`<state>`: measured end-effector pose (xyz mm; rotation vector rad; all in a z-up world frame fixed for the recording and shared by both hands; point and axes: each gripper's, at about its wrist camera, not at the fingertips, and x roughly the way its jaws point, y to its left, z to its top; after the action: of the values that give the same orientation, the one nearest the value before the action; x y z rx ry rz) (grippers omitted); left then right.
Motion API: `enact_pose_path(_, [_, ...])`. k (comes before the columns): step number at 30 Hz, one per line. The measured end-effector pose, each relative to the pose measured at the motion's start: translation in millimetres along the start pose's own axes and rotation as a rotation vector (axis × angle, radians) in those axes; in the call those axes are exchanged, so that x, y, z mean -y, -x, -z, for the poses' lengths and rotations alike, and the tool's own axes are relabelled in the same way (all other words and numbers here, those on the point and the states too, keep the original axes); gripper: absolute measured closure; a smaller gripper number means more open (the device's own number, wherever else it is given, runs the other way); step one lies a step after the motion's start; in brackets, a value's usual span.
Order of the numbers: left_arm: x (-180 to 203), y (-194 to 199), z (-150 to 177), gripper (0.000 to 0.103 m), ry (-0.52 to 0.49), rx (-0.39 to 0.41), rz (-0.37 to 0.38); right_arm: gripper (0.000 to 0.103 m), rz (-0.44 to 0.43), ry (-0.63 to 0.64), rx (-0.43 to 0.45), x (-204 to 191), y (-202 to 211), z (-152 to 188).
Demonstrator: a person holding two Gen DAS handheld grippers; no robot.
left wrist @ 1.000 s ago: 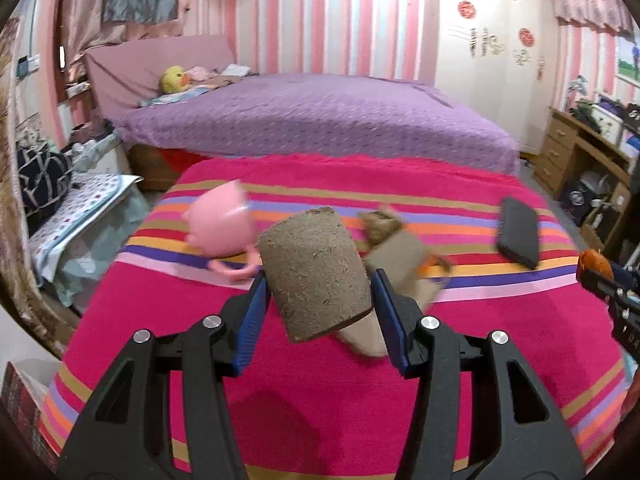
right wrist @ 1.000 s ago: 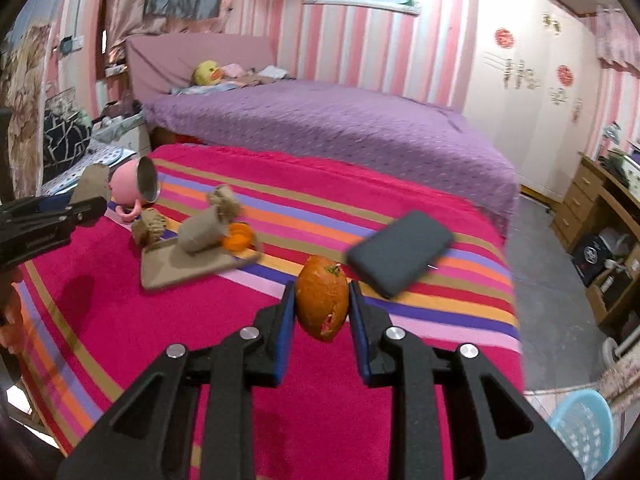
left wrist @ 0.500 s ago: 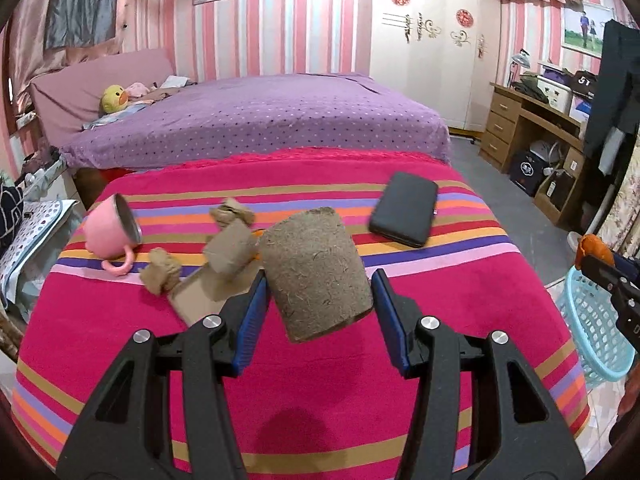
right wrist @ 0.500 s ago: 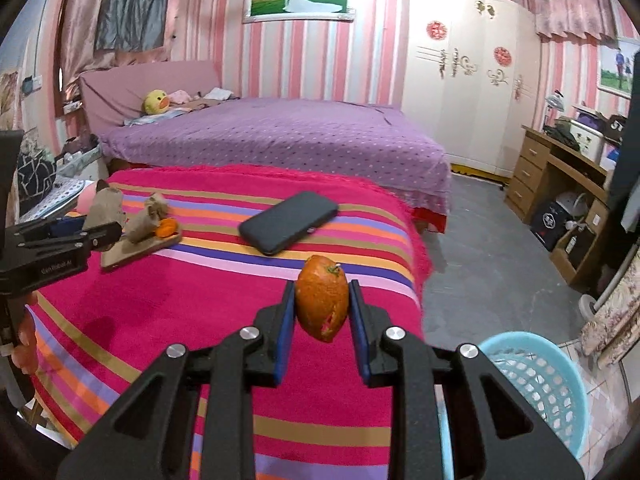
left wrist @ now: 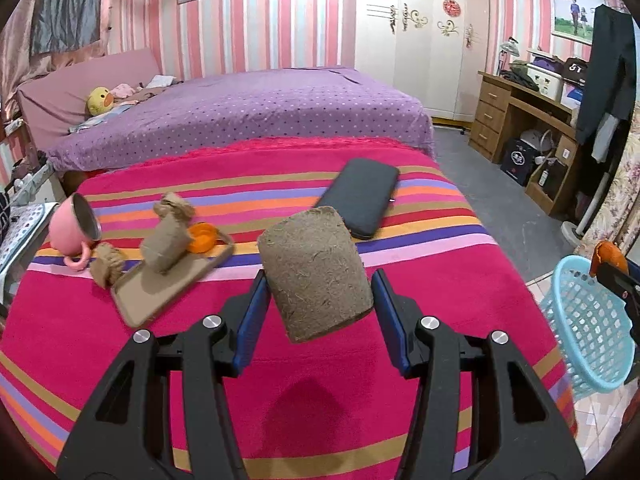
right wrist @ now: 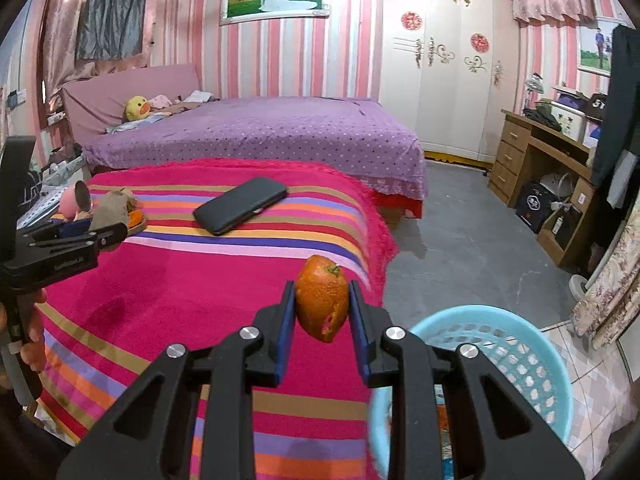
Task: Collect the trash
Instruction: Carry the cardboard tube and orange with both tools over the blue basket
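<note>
Gripping is recorded on both sides. The left gripper (left wrist: 316, 296) is closed onto a brown fibre pot (left wrist: 316, 270); the pot sits between the blue pads (left wrist: 250, 320), tilted, with its wider end toward the camera, and it is held above the striped blanket (left wrist: 200, 360). Contact on the right pad is not clearly resolved in the left wrist view.

The right gripper (right wrist: 322, 312) is clamped on an orange peel (right wrist: 322, 304), stem end up, with both pads touching its sides. In the right wrist view the peel is held over the blanket's edge, and the blue basket (right wrist: 520, 360) is seen at 4 o'clock from the peel, on the floor just beside the bed. Something orange is glimpsed inside the basket, too hidden to identify.

In the left wrist view the basket (left wrist: 584, 320) lies at 3 o'clock from the pot, with the right gripper (left wrist: 610, 264) and its peel (left wrist: 608, 254) above the basket rim.

Items noted on the blanket, left wrist view: a black phone (left wrist: 360, 196) at 1 o'clock from the pot, near it; a brown tray (left wrist: 168, 284) at 9 o'clock carrying a second fibre pot (left wrist: 164, 248) on its side and an orange scrap (left wrist: 202, 236); two small brown crumpled pieces (left wrist: 106, 262), one touching the tray's left end and one beyond it; a pink mug (left wrist: 72, 228) on its side at 10 o'clock, well apart from the held pot.
</note>
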<state>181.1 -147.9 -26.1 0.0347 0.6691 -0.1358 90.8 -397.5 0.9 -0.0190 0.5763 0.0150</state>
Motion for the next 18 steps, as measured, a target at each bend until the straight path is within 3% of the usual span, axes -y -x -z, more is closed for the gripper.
enact_pose_path(8, [46.4,-1.2,2.9,0.052,-0.025,-0.005,0.053,0.077,0.070,-0.066,-0.003,63.5,16.2,12.1])
enact_pose_path(18, [151.0,-2.1,11.1,0.052,-0.149,-0.012,0.153,0.077,0.175,-0.135,-0.036,140.9,23.1,38.8])
